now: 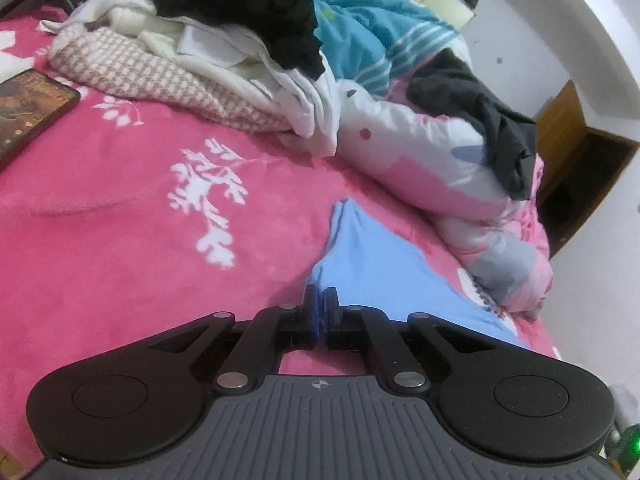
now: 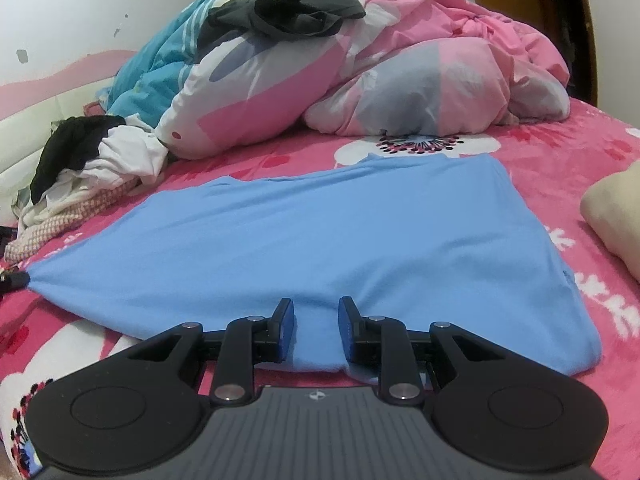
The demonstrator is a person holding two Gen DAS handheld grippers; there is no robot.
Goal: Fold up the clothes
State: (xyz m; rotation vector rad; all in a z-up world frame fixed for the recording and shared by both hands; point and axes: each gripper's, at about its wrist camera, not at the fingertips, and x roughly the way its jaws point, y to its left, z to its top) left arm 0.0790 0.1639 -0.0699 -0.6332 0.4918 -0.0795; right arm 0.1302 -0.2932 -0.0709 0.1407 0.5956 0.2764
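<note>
Blue shirt [image 2: 340,236]: spread flat on the pink bedspread [image 1: 120,240], near the rumpled duvet [image 2: 400,80].
Left gripper [image 1: 320,300]: pinched tight on the shirt's corner.
Right gripper [image 2: 316,322]: jaws parted, empty, astride the near hem.

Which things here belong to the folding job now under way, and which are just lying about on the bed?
In the job:
- blue garment, spread flat on the bed
- left gripper, shut on its corner
- right gripper, open at its near edge

Lying about:
- pink quilt
- dark grey garment on top of it
- pile of white, checked and black clothes
- framed picture
</note>
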